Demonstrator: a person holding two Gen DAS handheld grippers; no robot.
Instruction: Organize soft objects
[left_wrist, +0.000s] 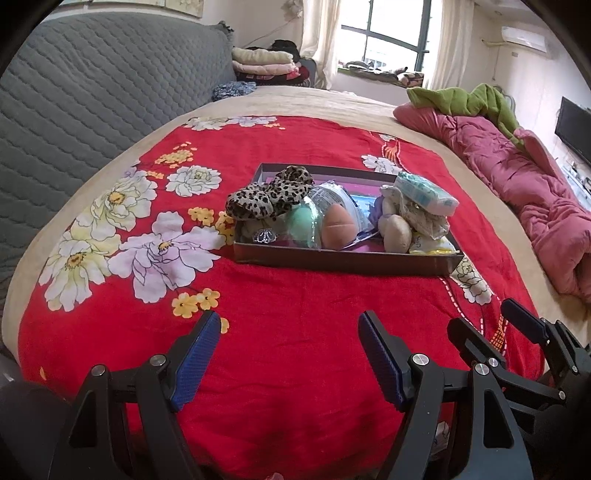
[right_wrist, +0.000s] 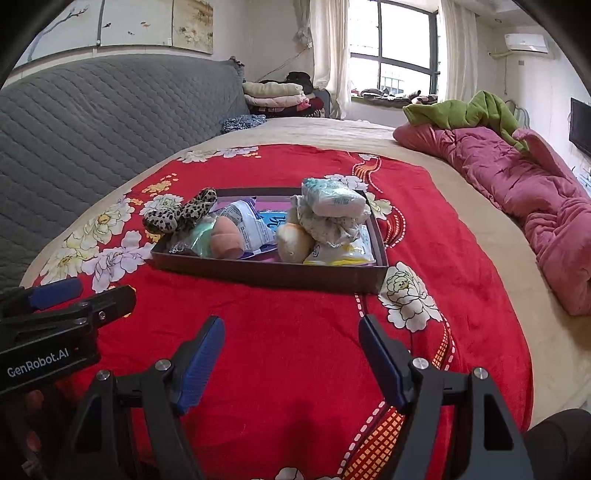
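1. Soft things fill the shallow dark box (left_wrist: 343, 258) that lies on the red flowered blanket (left_wrist: 280, 354) over the bed: a leopard-print cloth (left_wrist: 271, 195) draped over the far left rim, a green sponge (left_wrist: 301, 225) and a peach egg-shaped sponge (left_wrist: 339, 226) side by side in clear wrapping, and a beige plush toy (left_wrist: 397, 232) toward the right.
2. A tissue pack (left_wrist: 424, 192) sits on top of crumpled wrapped packets at the right end, so that heap stands highest and looks the least steady.
3. The box keeps the loose pieces gathered in one place; judging by the blanket around it, nothing soft lies outside it, so the sorting looks largely done or not yet begun.
4. Left tool (left_wrist: 288, 332) is released, its blue pads spread wide with nothing between them, hovering over bare blanket near the box's front wall.
5. Right tool (right_wrist: 291, 336) is likewise released and empty, just beside the left one and aimed at the same box.
6. Both point down toward the box, likely poised to reach in; the stacked pack could slide off if nudged.
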